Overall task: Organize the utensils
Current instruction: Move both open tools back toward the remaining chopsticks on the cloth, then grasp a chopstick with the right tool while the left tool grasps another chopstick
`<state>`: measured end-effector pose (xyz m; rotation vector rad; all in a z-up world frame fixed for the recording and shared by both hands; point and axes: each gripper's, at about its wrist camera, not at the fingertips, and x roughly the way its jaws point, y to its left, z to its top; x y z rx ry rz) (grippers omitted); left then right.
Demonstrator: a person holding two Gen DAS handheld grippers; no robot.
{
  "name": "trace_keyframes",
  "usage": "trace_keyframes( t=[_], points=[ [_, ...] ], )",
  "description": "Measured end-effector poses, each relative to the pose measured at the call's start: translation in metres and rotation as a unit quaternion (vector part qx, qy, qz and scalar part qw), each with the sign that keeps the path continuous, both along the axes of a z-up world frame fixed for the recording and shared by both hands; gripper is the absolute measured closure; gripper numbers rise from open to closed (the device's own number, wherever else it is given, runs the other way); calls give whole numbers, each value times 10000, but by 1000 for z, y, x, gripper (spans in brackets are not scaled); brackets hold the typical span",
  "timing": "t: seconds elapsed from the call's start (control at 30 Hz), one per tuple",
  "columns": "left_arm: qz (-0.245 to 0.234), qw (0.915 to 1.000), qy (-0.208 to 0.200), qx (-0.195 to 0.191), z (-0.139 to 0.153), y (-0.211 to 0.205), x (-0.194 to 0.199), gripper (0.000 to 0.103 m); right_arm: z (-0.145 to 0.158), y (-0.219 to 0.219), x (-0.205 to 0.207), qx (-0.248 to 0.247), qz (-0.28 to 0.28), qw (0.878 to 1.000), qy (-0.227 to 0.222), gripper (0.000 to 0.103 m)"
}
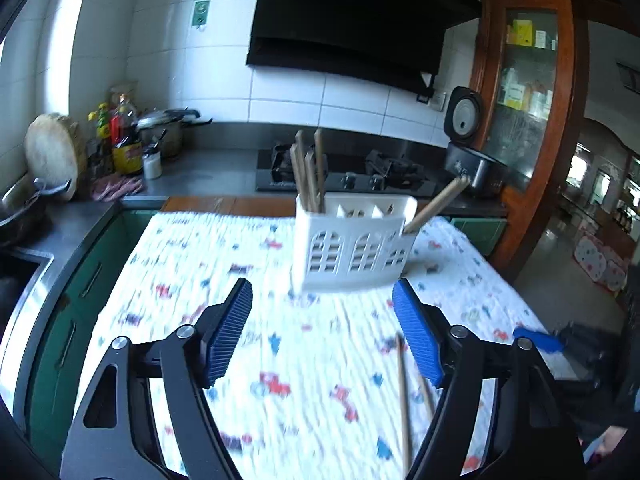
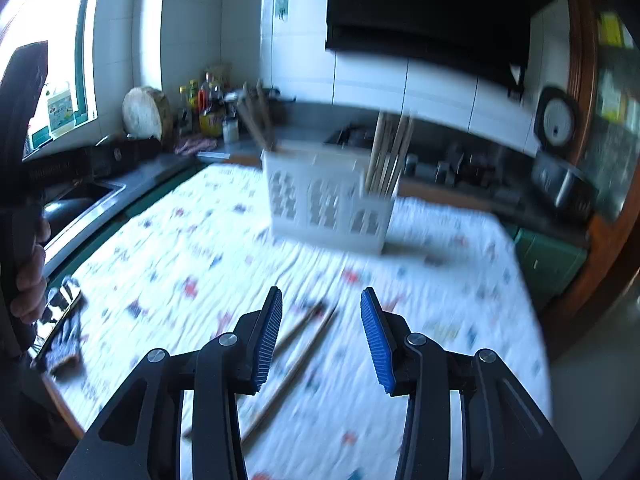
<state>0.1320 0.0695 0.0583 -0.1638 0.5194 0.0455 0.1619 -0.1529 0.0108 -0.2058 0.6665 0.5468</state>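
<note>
Patterned cloth point(image 1: 240, 272) spread over surface, small red and blue prints. Behind it, dark counter point(image 1: 224, 168) with gas hob point(image 1: 348, 178). Black range hood point(image 1: 352, 20) on white tiled wall point(image 1: 328, 96). Far left: round wooden chopping board point(image 1: 52, 152) upright, cluster of sauce bottles point(image 1: 120, 140), lidded pot point(image 1: 168, 124), small white jar point(image 1: 152, 164). Rice cooker point(image 1: 472, 160), lid up, at right, beside wood-framed glass cabinet point(image 1: 528, 80). Sink point(image 2: 92, 196) at left edge.

white plastic caddy point(image 1: 352, 248), wooden chopsticks point(image 1: 403, 396) (matt)
</note>
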Motion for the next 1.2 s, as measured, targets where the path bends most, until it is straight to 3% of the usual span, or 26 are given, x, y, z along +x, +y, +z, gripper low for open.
trace_keyframes(
  t=[0.13, 0.37, 0.67, 1.2],
  points=[
    [95, 9998, 196, -37, -25, 5, -18, 28, -37, 0, -19, 166, -142, 9988, 430, 63],
    [81, 9985, 494, -233, -61, 17, -34, 28, -93, 5, -40, 259, -466, 9931, 1048, 75],
    [-10, 9967, 711, -395, -85, 21, -41, 28, -98, 16, -46, 467, -740, 9897, 1131, 85],
    [46, 9963, 818, -255, -97, 19, -49, 29, -110, 31, -49, 46, -1152, 9893, 890, 93]
  ],
)
